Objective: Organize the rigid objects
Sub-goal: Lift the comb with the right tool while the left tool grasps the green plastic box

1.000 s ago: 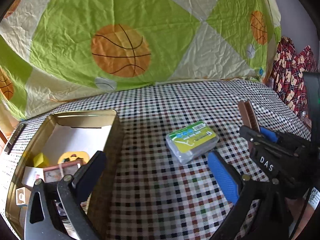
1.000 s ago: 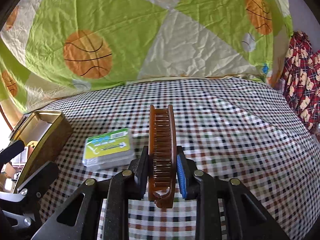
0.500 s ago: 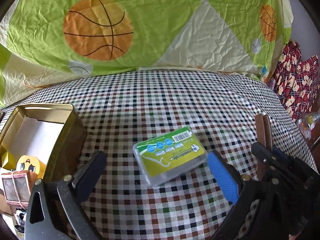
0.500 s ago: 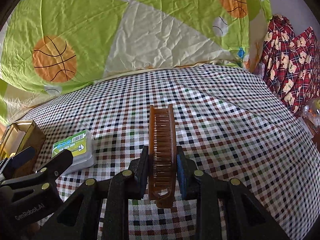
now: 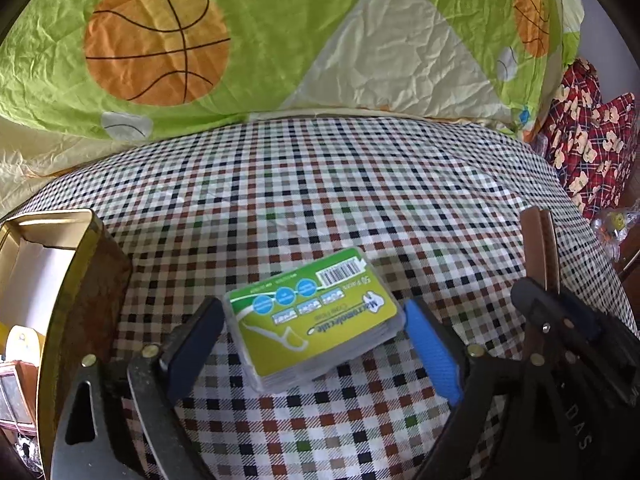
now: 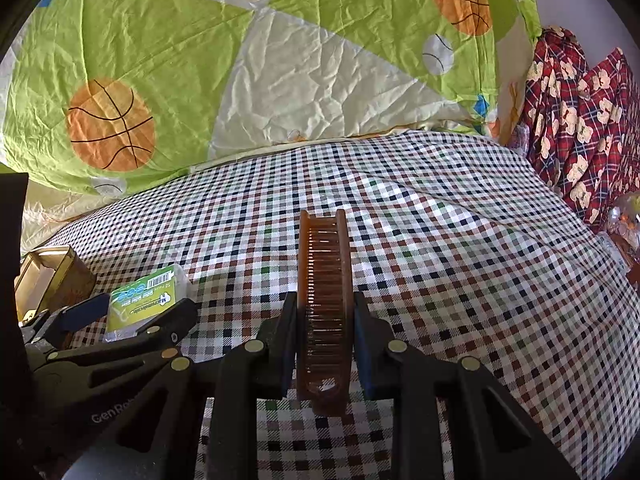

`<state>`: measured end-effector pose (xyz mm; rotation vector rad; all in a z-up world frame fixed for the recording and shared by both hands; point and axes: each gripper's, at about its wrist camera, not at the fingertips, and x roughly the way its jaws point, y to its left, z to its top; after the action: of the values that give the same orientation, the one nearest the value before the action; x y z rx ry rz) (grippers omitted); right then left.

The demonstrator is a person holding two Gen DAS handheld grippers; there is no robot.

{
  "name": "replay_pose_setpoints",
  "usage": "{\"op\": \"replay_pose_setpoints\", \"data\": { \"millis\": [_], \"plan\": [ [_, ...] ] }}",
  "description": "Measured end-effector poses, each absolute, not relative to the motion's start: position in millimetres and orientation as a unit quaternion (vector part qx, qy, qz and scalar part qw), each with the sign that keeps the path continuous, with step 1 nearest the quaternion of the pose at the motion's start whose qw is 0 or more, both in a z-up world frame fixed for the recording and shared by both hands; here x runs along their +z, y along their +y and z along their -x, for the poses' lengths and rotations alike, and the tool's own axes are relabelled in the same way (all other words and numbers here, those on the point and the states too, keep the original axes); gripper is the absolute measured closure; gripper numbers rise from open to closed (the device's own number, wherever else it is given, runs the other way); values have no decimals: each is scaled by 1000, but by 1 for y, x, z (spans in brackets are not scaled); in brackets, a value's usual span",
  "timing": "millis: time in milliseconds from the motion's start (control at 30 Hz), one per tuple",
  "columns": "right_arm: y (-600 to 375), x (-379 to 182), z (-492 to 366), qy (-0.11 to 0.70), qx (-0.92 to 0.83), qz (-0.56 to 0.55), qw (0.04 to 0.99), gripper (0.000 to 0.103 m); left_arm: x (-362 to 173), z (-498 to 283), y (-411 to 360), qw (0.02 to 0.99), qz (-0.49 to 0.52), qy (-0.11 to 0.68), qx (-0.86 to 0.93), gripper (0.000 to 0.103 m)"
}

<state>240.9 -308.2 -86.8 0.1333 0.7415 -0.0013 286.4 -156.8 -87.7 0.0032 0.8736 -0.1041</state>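
- While its jaws are closing, the left gripper (image 5: pixel 310 344) has the floss-pick box (image 5: pixel 314 320) between its two fingers; the dark pad seems just at the box's left side and the blue pad just beside its right corner, and I cannot tell if they press yet
- Judging by its look, this box is a light, stiff, clear plastic case with smooth walls, so it may slip or turn; I would take it across the two long sides, near the middle, not on the corners
- Clamped tight in the right gripper (image 6: pixel 325 344) is a brown comb (image 6: pixel 325 300), standing on its edge and pointing forward; it seems thin, hard and light, and held low near its handle end
- To the left of the left gripper, near but apart from the box, stands an open gold tin (image 5: pixel 86 288) on the checked cloth (image 5: pixel 320 184)
- Inside the tin I see white paper, something yellow and a small framed object at the edge of view; more is hidden
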Motion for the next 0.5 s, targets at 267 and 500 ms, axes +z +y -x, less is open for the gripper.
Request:
{"op": "replay_pose_setpoints", "data": {
  "millis": [267, 500],
  "plan": [
    [-308, -83, -237, 350, 8, -69, 934, 76, -80, -266, -140, 914, 11, 403, -56, 11],
    [-299, -78, -231, 331, 31, -59, 941, 76, -72, -248, -127, 930, 7, 367, -37, 11]
  ]
}}
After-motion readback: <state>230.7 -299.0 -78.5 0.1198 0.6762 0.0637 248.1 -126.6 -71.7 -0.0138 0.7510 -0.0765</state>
